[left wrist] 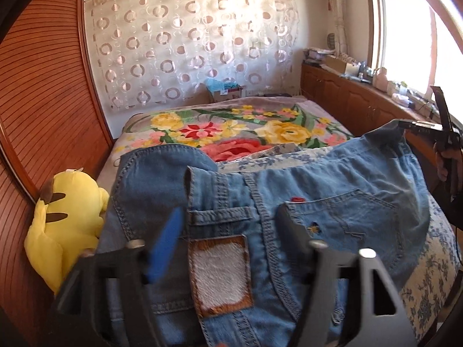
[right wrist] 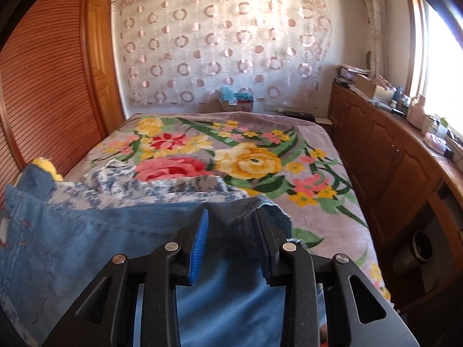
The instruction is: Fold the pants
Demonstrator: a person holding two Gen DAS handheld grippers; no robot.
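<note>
- The faded blue denim pants [left wrist: 289, 202] lie spread across the near end of the bed, on a white sheet printed with small blue flowers [left wrist: 428, 274], which itself lies over a plush grey blanket with large yellow, pink and red flowers [right wrist: 246, 156].
- The left gripper [left wrist: 231, 219] hangs over the waistband with its jaws set wide; the band with its pale, brown-edged label patch [left wrist: 220, 274] sits between them, but the pads are not seen pressing on it.
- The right gripper [right wrist: 231, 225] is parted more narrowly around a bunched ridge of denim at the pants' right edge; the cloth looks loose between the blue ribbed pad and the black one, so a release is judged to be in hand.
- For the step to be done well, the cloth should be let fall free of both pads before the grippers are drawn away, so that no edge is dragged out of line.
- The raised corner near the right gripper should be smoothed flat before the next fold is taken.
- The denim is soft and thin, with heavy doubled seams, stitched back pockets and belt loops; the seams are judged the firmest places to pinch.
- A yellow plush toy with brown stripes [left wrist: 69, 225] rests against the slatted wooden panel [left wrist: 43, 115], just beside the pants' left edge.
</note>
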